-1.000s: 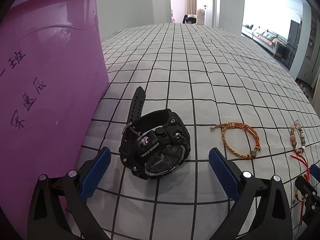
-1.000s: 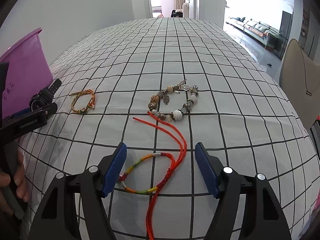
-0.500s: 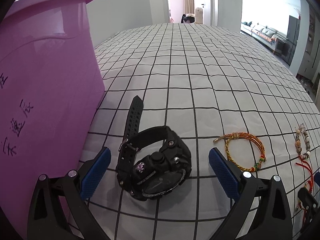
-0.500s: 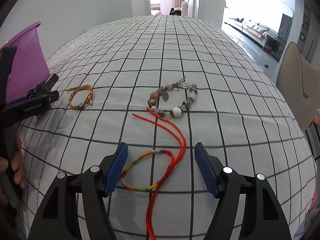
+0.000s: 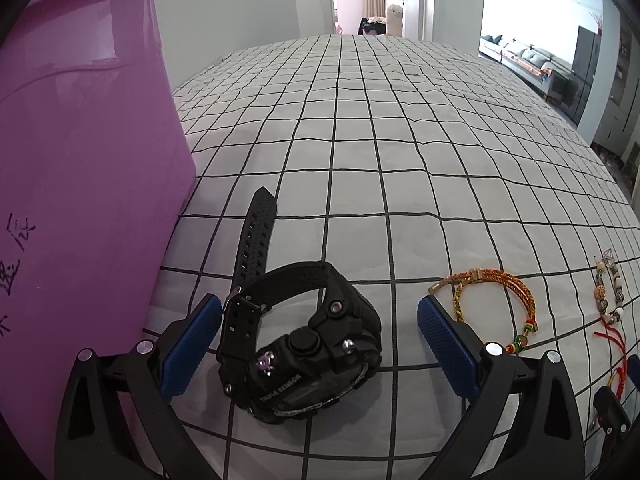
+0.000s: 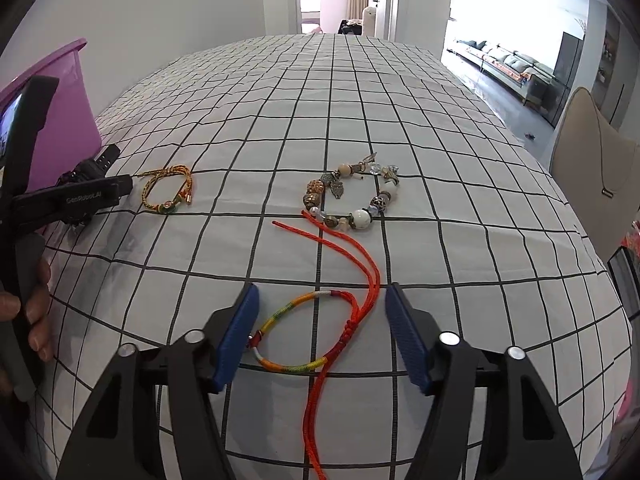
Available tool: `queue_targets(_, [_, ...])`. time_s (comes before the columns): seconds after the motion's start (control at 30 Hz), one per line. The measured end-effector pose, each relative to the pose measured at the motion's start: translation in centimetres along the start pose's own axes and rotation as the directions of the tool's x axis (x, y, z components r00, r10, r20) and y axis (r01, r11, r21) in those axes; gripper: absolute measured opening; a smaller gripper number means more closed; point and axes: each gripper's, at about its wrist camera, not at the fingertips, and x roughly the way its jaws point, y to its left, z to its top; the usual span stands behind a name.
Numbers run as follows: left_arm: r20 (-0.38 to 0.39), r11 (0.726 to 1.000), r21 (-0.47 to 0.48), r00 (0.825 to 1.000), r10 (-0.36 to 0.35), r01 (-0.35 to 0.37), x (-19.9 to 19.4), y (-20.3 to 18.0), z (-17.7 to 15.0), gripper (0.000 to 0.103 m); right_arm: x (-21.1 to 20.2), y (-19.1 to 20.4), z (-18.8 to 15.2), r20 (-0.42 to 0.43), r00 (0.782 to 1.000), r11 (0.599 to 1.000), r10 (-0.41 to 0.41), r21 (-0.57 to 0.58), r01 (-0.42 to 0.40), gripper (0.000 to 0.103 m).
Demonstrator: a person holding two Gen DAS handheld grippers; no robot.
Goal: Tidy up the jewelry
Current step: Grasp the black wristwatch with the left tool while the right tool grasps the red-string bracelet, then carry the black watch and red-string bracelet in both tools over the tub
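While both my grippers point down at a white checked cloth point(image 5: 400, 152), my left gripper point(image 5: 318, 346) stands wide open around a black watch point(image 5: 304, 344), its pads clear of it, beside a purple bin point(image 5: 80, 160). My right gripper point(image 6: 320, 336) is closing around a rainbow cord bracelet point(image 6: 296, 336), left pad just touching it. A braided bracelet point(image 6: 168, 192) and beaded bracelet point(image 6: 352, 200) lie beyond.

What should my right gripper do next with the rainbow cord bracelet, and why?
Probably finish closing. The right gripper already straddles the rainbow cord bracelet, its jaws closing but not yet pressing the loop, which lies flat on the checked cloth.
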Motion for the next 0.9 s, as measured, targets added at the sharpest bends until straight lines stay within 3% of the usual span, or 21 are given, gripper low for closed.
queue_targets(0.13, [-0.013, 1.000, -0.001, 1.000, -0.015, 0.015, 0.3, 0.0, 0.0, 0.095, -0.1, 0.4, 0.0, 0.002, 1.000, 1.000, 0.003, -0.005, -0.003, 0.052])
queue_targets(0.33, [-0.032, 0.998, -0.050, 0.999, -0.039, 0.038, 0.8, 0.8, 0.2, 0.082, -0.3, 0.5, -0.1, 0.006, 1.000, 1.000, 0.009, -0.014, -0.009, 0.045])
queue_targets(0.47, [-0.025, 0.997, -0.067, 0.999, -0.048, 0.046, 0.7, 1.2, 0.1, 0.069, -0.3, 1.0, -0.1, 0.010, 1.000, 0.999, 0.013, -0.029, -0.013, 0.031])
queue_targets(0.57, [-0.018, 0.997, -0.061, 0.999, -0.046, 0.044, 0.6, 1.0, 0.0, 0.068, -0.5, 1.1, -0.2, 0.013, 1.000, 0.999, 0.013, -0.031, -0.012, 0.013])
queue_targets(0.7, [-0.017, 0.997, -0.064, 0.999, -0.050, 0.048, 0.5, 0.9, -0.2, 0.068, -0.6, 0.7, -0.2, 0.017, 1.000, 1.000, 0.022, -0.020, -0.022, 0.006])
queue_targets(0.9, [-0.019, 0.996, -0.072, 0.998, -0.062, 0.061, -0.1, 1.4, -0.7, 0.068, -0.7, -0.2, -0.1, 0.018, 0.999, 0.999, 0.052, -0.003, -0.052, 0.004])
